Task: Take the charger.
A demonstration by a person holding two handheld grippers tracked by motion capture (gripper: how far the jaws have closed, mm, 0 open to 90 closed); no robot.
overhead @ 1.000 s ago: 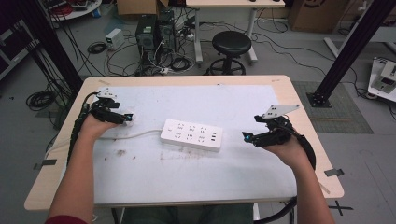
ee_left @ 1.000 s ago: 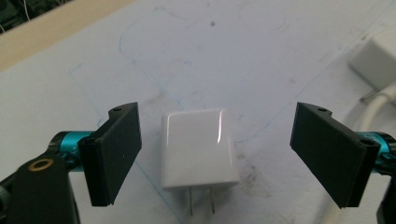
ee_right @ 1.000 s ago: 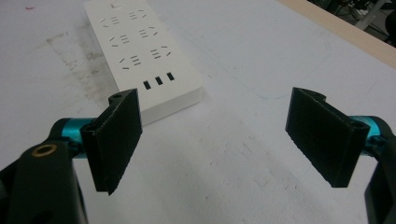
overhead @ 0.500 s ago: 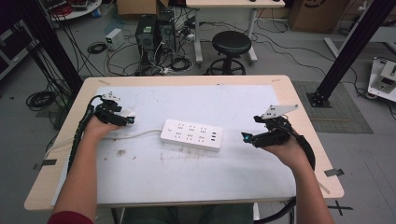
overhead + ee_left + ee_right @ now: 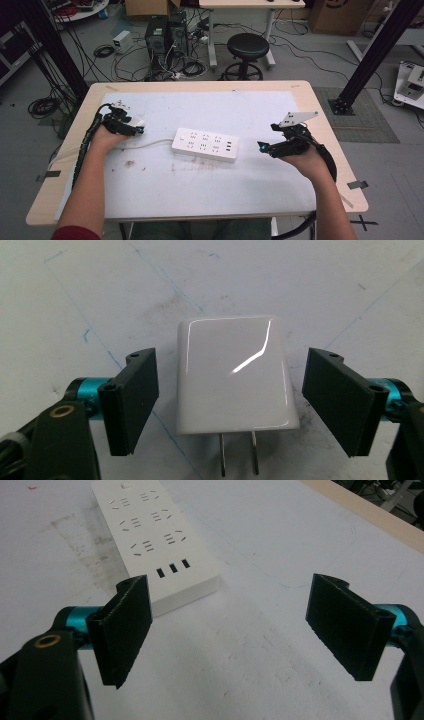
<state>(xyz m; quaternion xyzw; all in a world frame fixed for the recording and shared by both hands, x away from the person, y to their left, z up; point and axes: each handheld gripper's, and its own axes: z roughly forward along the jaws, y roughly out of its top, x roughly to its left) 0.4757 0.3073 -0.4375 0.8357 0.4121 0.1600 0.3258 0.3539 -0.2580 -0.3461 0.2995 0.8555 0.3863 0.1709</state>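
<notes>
White glossy plug adapter, rounded cuboid, lies flat on the white surface, its two metal prongs pointing toward the camera in the left gripper view; sits at the surface's left side. White power strip, rectangular, lies flat near the middle, several socket rows plus three small dark ports at one end, its white cord trailing left. The two lie well apart.

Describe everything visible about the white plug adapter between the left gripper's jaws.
The plug adapter is a glossy white block, plastic by its look, with rounded corners and two flat metal prongs pointing toward the camera. It lies flat on the scuffed white table surface. The left gripper straddles it, jaws open, a gap on each side.
</notes>
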